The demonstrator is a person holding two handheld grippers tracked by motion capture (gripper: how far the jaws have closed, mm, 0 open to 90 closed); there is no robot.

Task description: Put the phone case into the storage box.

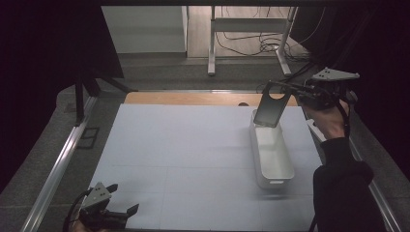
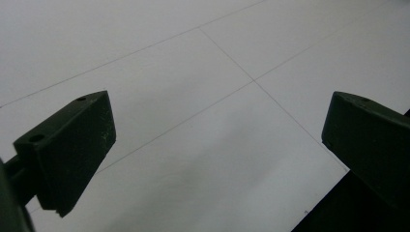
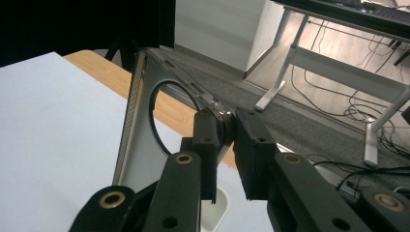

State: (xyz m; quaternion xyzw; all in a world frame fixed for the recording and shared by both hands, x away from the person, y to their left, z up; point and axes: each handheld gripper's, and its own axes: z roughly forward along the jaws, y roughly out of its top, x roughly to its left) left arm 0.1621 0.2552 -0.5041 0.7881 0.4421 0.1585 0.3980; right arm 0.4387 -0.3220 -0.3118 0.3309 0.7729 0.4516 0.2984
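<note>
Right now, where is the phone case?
In the high view the phone case is at the table's far right, held upright in the right gripper just above the far end of the white tray; the jaws pinch its edge.

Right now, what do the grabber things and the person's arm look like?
Both grabbers are black. The left gripper has two chunky, blocky jaws, a grey three-cornered plate with small holes, and a black cable looping behind. The right gripper carries the same grey plate, and brass-coloured rings dot its arms. The person wears a black sleeve.
</note>
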